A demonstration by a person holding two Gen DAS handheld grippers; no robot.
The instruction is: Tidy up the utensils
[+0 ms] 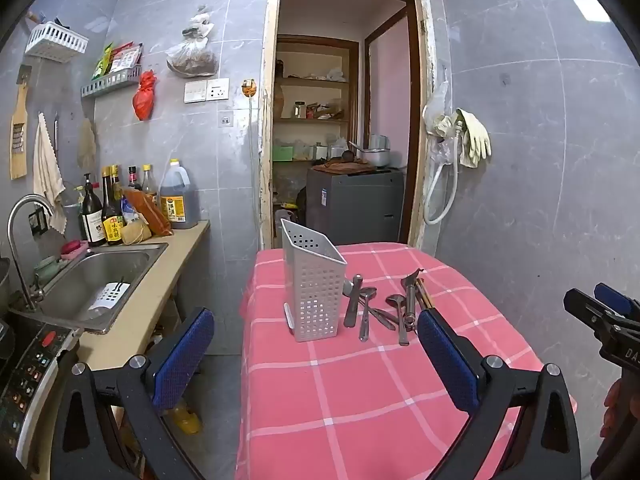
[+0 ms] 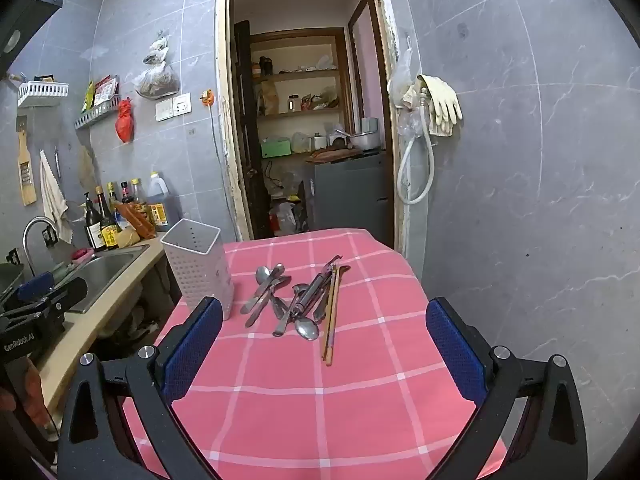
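White perforated plastic holder (image 2: 200, 264) stands upright on the pink checked tablecloth (image 2: 320, 400) and appears empty; no utensil is sorted yet. Beside the holder, to its right, lies one pile of utensils (image 2: 296, 300): about four spoons, one pair of chopsticks (image 2: 331, 316), further metal pieces uncountable. Left gripper (image 1: 316, 348) and right gripper (image 2: 324, 344) hang wide, holding nothing.

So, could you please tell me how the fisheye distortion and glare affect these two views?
Left wrist view: door frame bows outward, a light glares on the wall tiles, dark corners. Right wrist view: same bending of the door frame; the utensils stay sharp.
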